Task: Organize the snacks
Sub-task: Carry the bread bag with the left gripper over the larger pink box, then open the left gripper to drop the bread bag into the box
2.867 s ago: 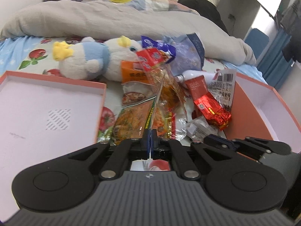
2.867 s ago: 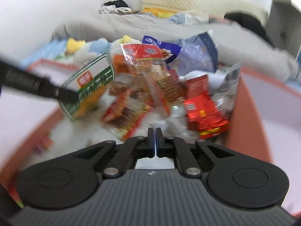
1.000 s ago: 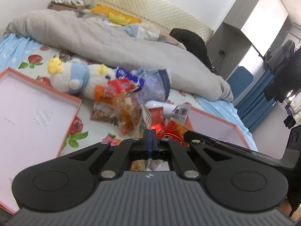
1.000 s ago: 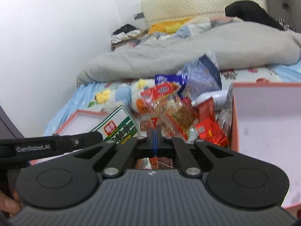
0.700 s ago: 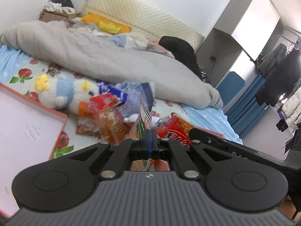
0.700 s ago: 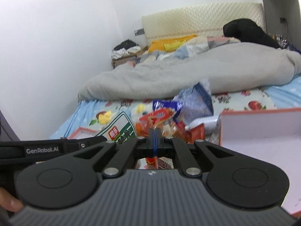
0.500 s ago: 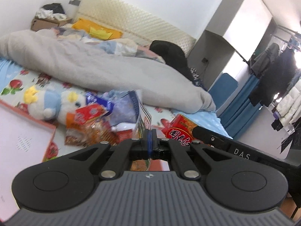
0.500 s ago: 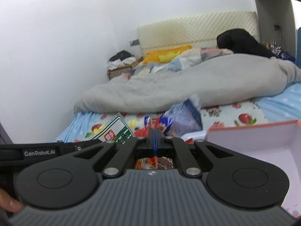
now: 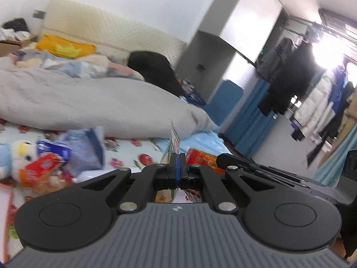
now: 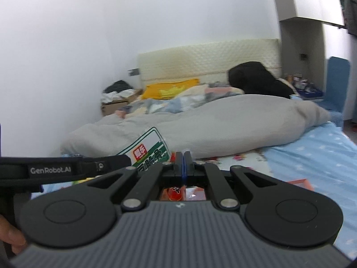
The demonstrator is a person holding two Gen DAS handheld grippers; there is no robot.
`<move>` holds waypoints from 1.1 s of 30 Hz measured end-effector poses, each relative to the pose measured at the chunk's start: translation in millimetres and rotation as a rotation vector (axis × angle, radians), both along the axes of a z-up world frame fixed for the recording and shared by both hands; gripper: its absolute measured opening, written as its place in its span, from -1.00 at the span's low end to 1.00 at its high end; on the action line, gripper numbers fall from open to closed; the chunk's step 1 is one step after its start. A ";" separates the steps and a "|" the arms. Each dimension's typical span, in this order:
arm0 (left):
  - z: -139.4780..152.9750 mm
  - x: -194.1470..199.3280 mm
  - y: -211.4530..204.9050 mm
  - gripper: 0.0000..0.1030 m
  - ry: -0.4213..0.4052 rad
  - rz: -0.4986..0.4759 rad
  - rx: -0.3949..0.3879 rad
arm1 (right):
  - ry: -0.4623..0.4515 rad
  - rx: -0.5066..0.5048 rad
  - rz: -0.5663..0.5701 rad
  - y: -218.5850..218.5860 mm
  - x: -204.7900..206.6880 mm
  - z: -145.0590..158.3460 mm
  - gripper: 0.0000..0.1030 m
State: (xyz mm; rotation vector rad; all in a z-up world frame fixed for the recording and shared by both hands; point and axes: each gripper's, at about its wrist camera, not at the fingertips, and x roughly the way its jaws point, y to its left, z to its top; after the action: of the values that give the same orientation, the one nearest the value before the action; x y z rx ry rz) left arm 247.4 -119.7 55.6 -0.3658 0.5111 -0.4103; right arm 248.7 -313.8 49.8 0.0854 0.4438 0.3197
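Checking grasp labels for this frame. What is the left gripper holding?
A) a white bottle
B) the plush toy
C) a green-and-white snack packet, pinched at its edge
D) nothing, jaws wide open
C: in the right wrist view the green-and-white snack packet sticks out from the tip of the left gripper; in the left wrist view the same packet stands edge-on between that gripper's closed jaws.

The duvet [image 10: 234,120] is plain grey. The sheet [image 10: 312,156] is pale blue, with red fruit and flower prints. The headboard [image 10: 207,60] is quilted cream. A pillow [image 10: 169,90] is yellow. One packet [image 10: 149,151] is green and white with a red label; another [image 9: 204,159] is red. The plush toy [image 9: 13,156] is white, blue and yellow. The curtain [image 9: 252,116] is blue.
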 end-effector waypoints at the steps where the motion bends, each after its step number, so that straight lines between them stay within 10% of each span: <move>1: -1.0 6.4 -8.9 -1.00 0.010 -0.012 0.005 | 0.014 -0.007 -0.014 -6.4 4.0 -1.2 -0.94; 20: -119.2 118.5 -112.9 -1.00 0.430 -0.258 0.269 | 0.467 -0.119 -0.193 -74.8 60.5 -121.8 -0.94; 28: -137.1 127.0 -116.6 -0.97 0.473 -0.245 0.296 | 0.526 -0.097 -0.194 -85.7 58.8 -138.5 -0.89; 31: -132.3 129.1 -118.3 -0.33 0.467 -0.236 0.317 | 0.530 -0.101 -0.205 -89.2 62.5 -136.1 -0.82; 33: -127.8 127.3 -117.6 0.14 0.435 -0.221 0.328 | 0.520 -0.080 -0.214 -93.0 61.5 -134.1 -0.32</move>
State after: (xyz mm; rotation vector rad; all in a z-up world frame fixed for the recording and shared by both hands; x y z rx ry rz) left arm 374.7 -237.3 -72.2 -0.0764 1.0345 -0.4531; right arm 310.1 -406.8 -84.3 0.1376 0.9546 0.0635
